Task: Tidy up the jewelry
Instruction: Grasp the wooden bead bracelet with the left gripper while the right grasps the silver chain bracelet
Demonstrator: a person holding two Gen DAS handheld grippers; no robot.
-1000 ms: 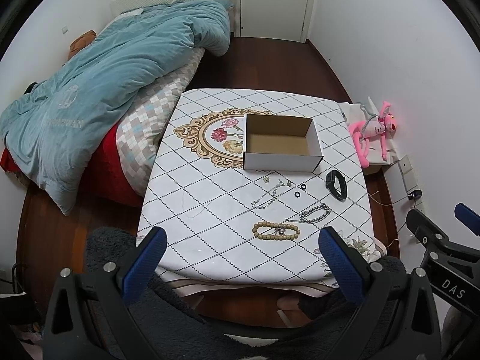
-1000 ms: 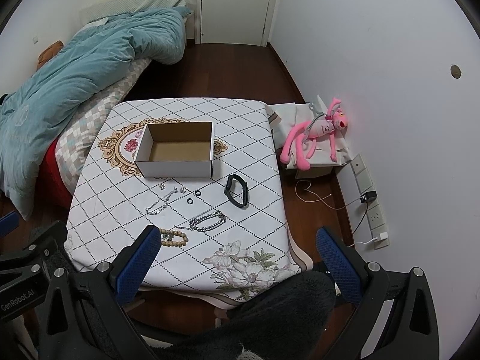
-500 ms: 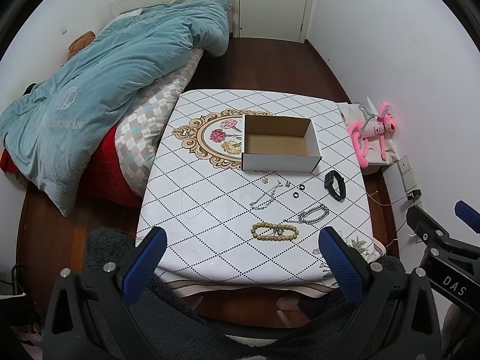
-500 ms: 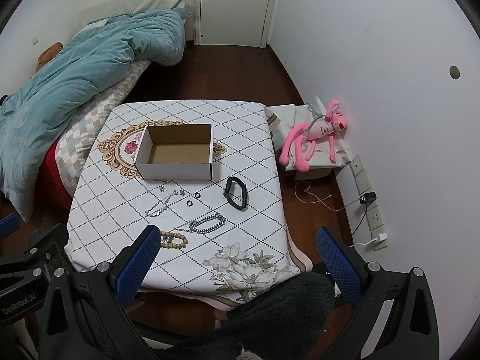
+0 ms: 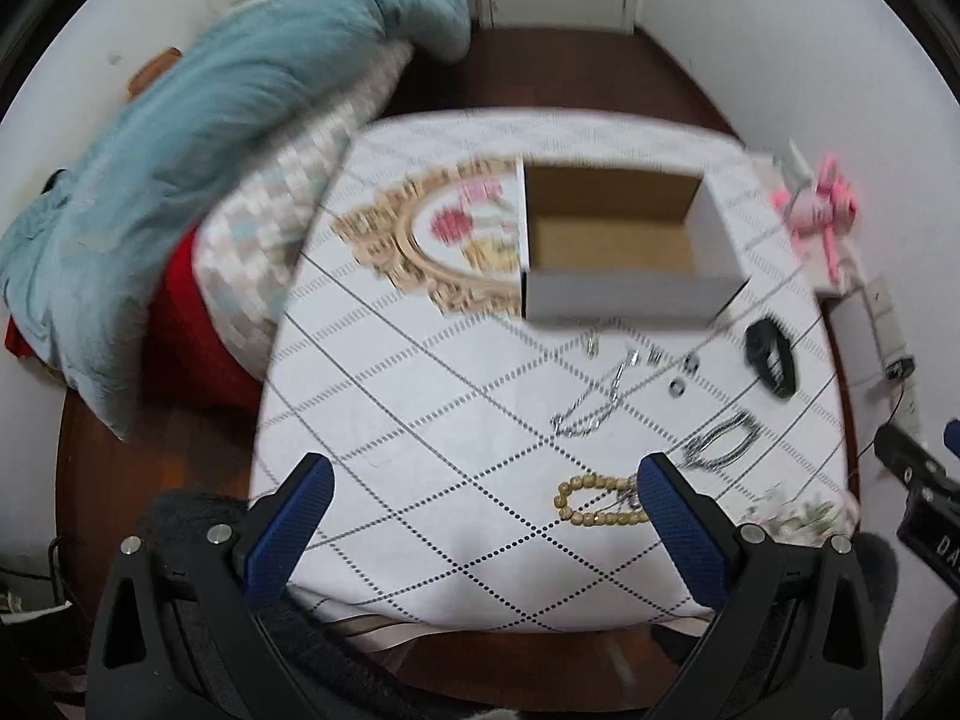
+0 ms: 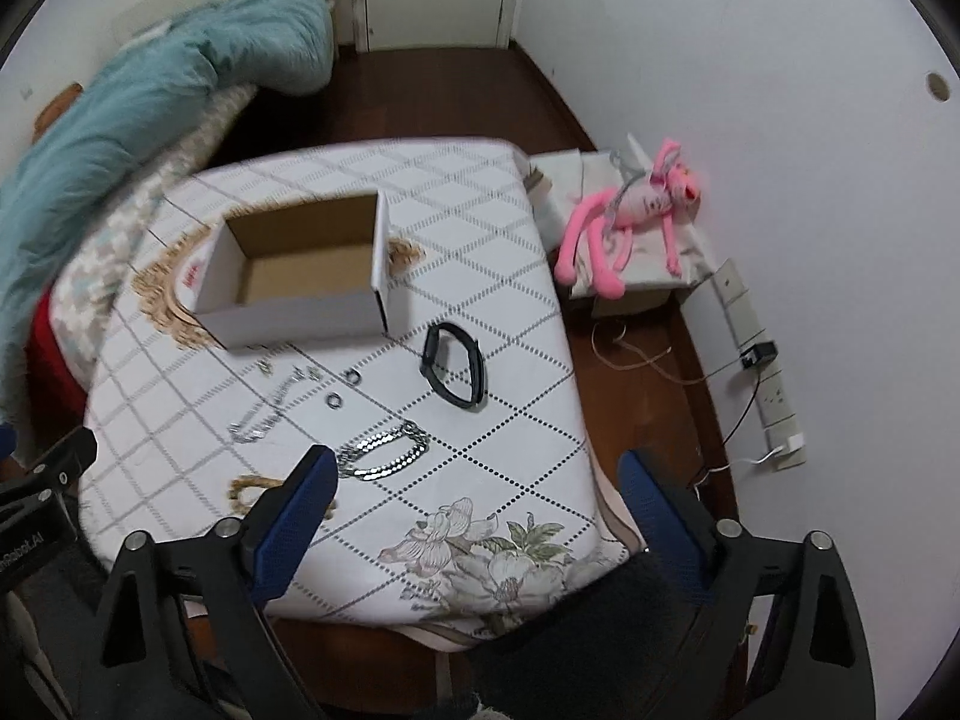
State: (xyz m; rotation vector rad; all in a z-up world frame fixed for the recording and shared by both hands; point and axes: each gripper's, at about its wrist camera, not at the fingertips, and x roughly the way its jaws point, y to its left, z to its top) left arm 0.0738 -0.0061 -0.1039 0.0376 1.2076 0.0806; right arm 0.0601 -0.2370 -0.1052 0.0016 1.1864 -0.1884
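- A blue quilt [image 5: 198, 138] is heaped left of the table [image 5: 420, 420].
- The left gripper [image 5: 486, 516] is spread wide, empty, above the near edge.
- The bead bracelet [image 5: 594, 501] lies beside its right finger; the open box [image 5: 624, 240] sits behind.
- The right gripper [image 6: 474, 507] gapes empty, near the chain bracelet [image 6: 384, 456] and black band [image 6: 453, 372].
- A pink plush toy [image 6: 630, 216] lies far right.

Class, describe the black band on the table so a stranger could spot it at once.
Find the open cardboard box on the table. Just right of its front corner lies the black band. It is the only black, wide loop; its neighbours are thin silver chains and small rings.
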